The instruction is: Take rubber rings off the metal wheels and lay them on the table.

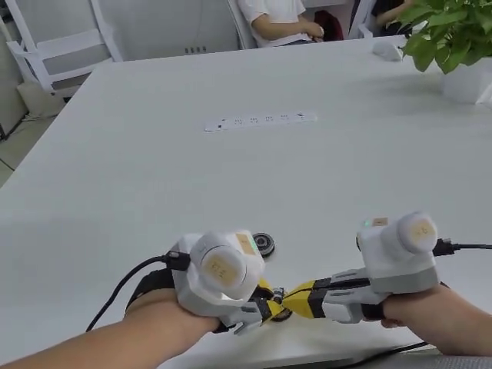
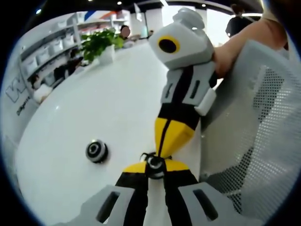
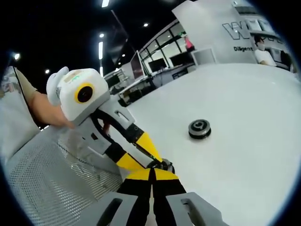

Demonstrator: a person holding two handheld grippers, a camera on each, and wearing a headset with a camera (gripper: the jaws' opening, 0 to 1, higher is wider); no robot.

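Left gripper (image 2: 154, 167) clamps a small metal wheel (image 2: 154, 162) between its yellow tips. That's clear in left gripper view, while my head view barely shows it. Right gripper (image 3: 153, 172) has jaws pressed together, tip at that wheel; can't tell whether it grips anything. Second wheel (image 1: 264, 244) lies on the white table (image 1: 231, 177) nearby, apart from both.

I count two grippers, my left gripper (image 1: 269, 306) and right gripper (image 1: 292, 301); two metal wheels, the lying wheel (image 1: 263, 244) and the gripped wheel (image 2: 154, 162); one power strip (image 1: 260, 121); one potted plant (image 1: 453, 31).
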